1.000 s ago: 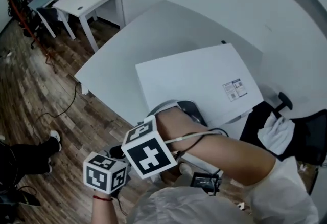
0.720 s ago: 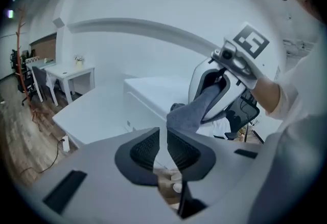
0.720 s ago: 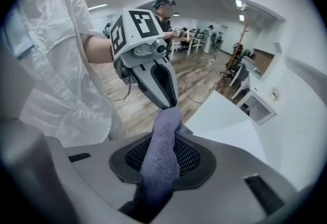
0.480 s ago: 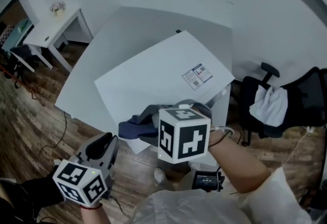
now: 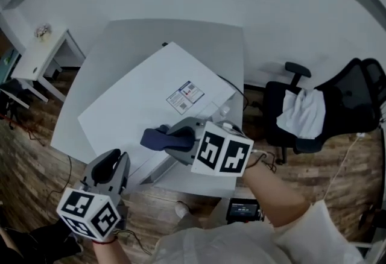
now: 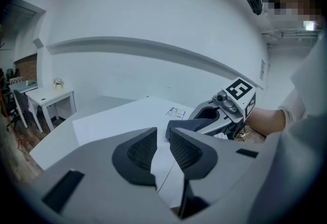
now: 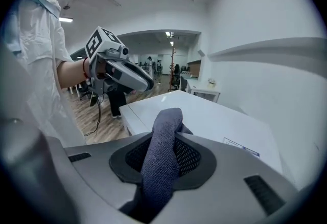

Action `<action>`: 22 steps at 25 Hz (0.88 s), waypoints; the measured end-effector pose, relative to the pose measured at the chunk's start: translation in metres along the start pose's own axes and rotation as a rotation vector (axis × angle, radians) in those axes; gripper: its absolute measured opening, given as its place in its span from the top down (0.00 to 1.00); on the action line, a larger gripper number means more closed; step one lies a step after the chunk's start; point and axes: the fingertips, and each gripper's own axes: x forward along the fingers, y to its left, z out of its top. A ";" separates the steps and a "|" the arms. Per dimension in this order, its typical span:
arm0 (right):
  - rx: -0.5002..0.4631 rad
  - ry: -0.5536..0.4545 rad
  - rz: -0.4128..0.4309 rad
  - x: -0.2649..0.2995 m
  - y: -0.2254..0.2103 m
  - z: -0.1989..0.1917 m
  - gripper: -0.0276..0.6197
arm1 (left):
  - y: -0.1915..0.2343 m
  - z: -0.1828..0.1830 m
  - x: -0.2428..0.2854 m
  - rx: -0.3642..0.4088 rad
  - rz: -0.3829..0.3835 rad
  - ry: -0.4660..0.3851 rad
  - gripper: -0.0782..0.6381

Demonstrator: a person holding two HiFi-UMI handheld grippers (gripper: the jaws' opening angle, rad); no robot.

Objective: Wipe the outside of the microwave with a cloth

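Microwave point(image 5: 151, 106) on table point(image 5: 120, 40), long axis lower-left to upper-right in head view. Cloth point(image 5: 155, 138) clamped in right gripper point(image 5: 172, 138), tail pointing left over microwave's near edge. Upright between pads in right gripper view only. Left gripper point(image 6: 163, 138) empty, jaws narrowly apart and opening.

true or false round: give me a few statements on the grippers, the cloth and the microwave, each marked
1. The right gripper is shut on a dark cloth. True.
2. The left gripper grips the cloth too. False: nothing is between its jaws, which are opening.
3. The white microwave has a printed label on its top. True.
4. The cloth lies spread flat on the microwave. False: it is bunched between the right gripper's jaws.
5. The office chair is bare. False: white fabric lies on it.
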 end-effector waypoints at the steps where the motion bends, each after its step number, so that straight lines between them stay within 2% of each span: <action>1: 0.011 -0.010 -0.014 -0.007 -0.008 -0.006 0.81 | -0.007 0.005 0.006 0.004 0.001 -0.002 0.78; 6: 0.014 -0.033 -0.042 -0.037 -0.048 -0.031 0.81 | -0.044 0.031 0.045 0.006 0.010 -0.014 0.78; 10: -0.003 -0.048 -0.020 -0.052 -0.070 -0.045 0.80 | -0.072 0.043 0.070 -0.006 0.036 -0.021 0.78; 14: -0.066 -0.046 0.019 -0.061 -0.082 -0.056 0.80 | -0.092 0.040 0.092 -0.006 0.066 -0.018 0.78; 16: -0.105 -0.054 0.010 -0.064 -0.088 -0.055 0.79 | -0.094 0.039 0.102 0.021 0.090 -0.004 0.78; 18: -0.135 -0.047 -0.036 -0.067 -0.101 -0.058 0.79 | -0.094 0.041 0.113 0.051 0.094 0.020 0.78; 22: -0.112 -0.029 -0.086 -0.067 -0.128 -0.060 0.79 | -0.088 0.049 0.135 0.131 0.062 0.088 0.77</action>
